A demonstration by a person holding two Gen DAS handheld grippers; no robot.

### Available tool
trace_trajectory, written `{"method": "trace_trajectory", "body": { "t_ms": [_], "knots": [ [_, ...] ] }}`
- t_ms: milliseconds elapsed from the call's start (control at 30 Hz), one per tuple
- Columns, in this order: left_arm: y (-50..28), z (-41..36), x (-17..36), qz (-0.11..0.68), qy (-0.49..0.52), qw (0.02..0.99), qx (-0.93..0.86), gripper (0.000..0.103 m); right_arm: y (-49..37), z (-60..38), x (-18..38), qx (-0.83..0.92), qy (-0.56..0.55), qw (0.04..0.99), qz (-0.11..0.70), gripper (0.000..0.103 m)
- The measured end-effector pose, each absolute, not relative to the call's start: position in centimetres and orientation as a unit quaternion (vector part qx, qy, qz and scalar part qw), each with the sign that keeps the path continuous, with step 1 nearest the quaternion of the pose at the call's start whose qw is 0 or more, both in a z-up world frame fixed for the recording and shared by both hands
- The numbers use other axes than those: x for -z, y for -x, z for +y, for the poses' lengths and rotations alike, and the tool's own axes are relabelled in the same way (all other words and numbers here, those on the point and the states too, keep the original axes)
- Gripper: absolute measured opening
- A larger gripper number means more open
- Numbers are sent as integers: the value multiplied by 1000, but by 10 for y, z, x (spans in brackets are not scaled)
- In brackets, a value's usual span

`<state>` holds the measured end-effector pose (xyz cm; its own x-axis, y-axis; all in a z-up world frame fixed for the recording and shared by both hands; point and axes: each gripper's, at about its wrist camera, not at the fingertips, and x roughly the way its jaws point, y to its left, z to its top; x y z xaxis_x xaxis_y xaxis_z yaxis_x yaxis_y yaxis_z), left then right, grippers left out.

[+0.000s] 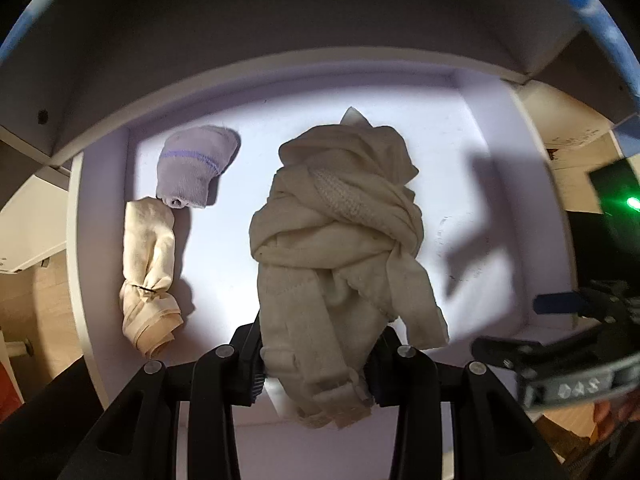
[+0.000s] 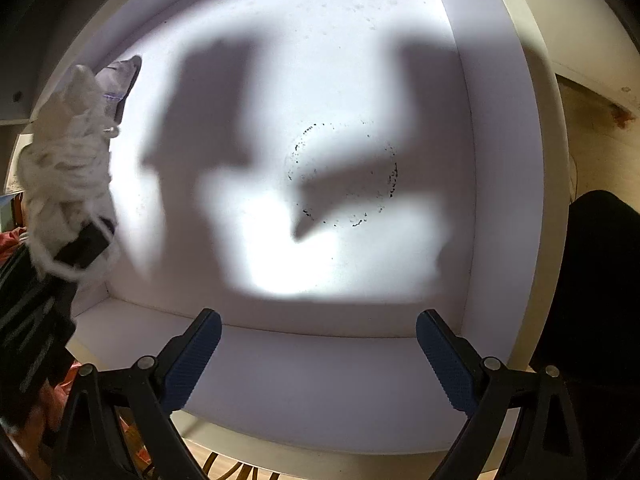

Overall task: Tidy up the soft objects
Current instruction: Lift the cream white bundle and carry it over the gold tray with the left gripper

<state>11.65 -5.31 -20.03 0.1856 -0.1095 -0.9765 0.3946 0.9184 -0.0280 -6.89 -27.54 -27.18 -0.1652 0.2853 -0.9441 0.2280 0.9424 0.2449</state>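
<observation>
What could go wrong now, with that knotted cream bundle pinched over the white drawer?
The left gripper pinches only the lower end of the cream bundle, so it might slip free and drop untidily. A loose flap hangs at its right side and could snag. It could also land on the grey sock or the cream sock lying along the drawer's left wall. The right gripper is open and empty, so it gives no support.

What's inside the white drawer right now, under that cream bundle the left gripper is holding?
Along the white drawer's left wall lie a grey sock and a beige roll. The cream bundle hides the floor directly beneath it.
</observation>
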Motion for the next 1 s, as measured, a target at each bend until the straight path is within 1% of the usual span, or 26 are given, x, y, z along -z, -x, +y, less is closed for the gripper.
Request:
{"method": "trace_trajectory", "body": {
  "t_ms": [233, 267, 300, 367, 533, 733, 933, 1000],
  "knots": [
    [-86, -49, 159, 591, -107, 776, 194, 38, 70, -278, 272, -21, -171, 627, 760, 99],
    [-82, -48, 154, 587, -107, 778, 197, 38, 69, -278, 272, -22, -171, 627, 760, 99],
    [-85, -59, 163, 583, -106, 780, 202, 38, 69, -277, 272, -23, -170, 628, 759, 99],
    [-78, -56, 149, 572, -104, 785, 213, 38, 69, -278, 272, -24, -169, 628, 759, 99],
    [-68, -54, 101, 535, -90, 805, 241, 38, 71, -281, 273, -26, -173, 629, 757, 99],
    [-65, -56, 46, 491, -82, 826, 263, 38, 69, -282, 262, -26, -176, 628, 757, 99],
    [-78, -60, -12, 454, -67, 844, 277, 38, 69, -282, 259, -30, -177, 629, 757, 99],
    [-87, -61, -25, 443, -66, 851, 275, 38, 69, -282, 259, -31, -178, 629, 756, 99]
  ]
}}
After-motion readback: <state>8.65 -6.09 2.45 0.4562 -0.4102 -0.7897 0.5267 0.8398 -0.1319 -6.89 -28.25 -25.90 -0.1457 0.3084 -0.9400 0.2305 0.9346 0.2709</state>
